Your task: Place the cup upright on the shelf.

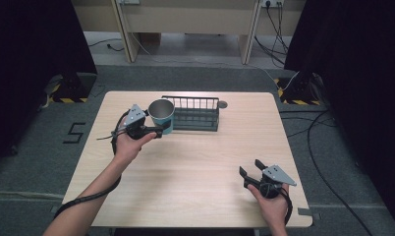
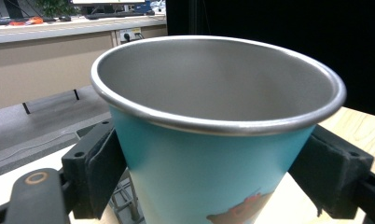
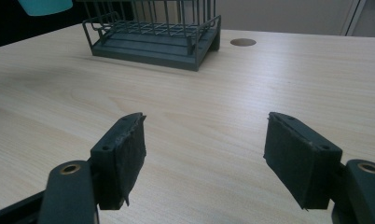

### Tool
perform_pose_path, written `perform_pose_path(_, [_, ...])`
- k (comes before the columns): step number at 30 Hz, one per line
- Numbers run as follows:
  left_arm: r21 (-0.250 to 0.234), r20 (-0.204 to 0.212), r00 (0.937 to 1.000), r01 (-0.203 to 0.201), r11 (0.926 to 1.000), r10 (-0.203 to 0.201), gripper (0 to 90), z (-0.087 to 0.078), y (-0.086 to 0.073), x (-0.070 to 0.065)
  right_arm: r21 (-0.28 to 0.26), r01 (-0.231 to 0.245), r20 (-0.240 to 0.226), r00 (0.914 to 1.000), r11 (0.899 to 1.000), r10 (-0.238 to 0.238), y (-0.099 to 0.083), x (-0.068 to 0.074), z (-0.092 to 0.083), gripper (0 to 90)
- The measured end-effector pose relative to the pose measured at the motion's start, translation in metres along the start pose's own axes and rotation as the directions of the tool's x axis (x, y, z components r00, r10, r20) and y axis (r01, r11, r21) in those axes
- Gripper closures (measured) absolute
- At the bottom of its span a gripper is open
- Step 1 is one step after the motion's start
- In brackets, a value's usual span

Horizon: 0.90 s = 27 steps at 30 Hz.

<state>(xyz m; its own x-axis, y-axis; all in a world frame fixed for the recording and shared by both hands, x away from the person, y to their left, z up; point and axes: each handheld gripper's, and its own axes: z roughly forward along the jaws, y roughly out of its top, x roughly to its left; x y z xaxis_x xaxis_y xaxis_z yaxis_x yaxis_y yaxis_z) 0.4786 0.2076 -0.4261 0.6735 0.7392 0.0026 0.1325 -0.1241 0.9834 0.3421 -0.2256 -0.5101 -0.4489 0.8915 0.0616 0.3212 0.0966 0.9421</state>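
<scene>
A teal cup (image 1: 161, 114) with a steel inside and rim is held near the left end of a dark wire rack (image 1: 196, 113). My left gripper (image 1: 162, 129) is shut on the cup (image 2: 209, 158), one black pad (image 2: 99, 179) pressing each side of its wall. The cup's base (image 3: 44, 5) hangs clear of the tabletop in the right gripper view. My right gripper (image 1: 250, 168) rests low near the table's front right corner, open, with nothing between its fingers (image 3: 204, 158). It faces the rack (image 3: 153, 42).
The light wooden table (image 1: 195, 172) has a round cable hole (image 1: 222, 104) just right of the rack. Cables trail over the floor at the right and back. Black curtains stand on both sides.
</scene>
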Motion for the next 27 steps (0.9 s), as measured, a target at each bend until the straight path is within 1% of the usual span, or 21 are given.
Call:
perform_pose_path(7, [-0.003, 0.001, 1.0, 0.006, 1.0, -0.006, 15.7, 0.006, 0.003, 0.0, 0.0, -0.001, 0.0, 1.0, 1.0, 0.001, 0.0, 0.0, 0.0, 29.9])
perform_pose_path(18, [-0.015, 0.0, 1.0, 0.007, 0.9999, -0.007, 15.7, 0.018, 0.015, 0.002, 0.001, -0.001, -0.001, 1.0, 1.0, 0.001, -0.001, 0.0, 0.0, 29.9])
perform_pose_path(27, [-0.018, -0.003, 1.0, 0.004, 0.9998, -0.004, 15.7, 0.025, 0.02, 0.003, 0.001, -0.002, -0.001, 1.0, 1.0, 0.002, -0.001, -0.001, 0.0, 30.0])
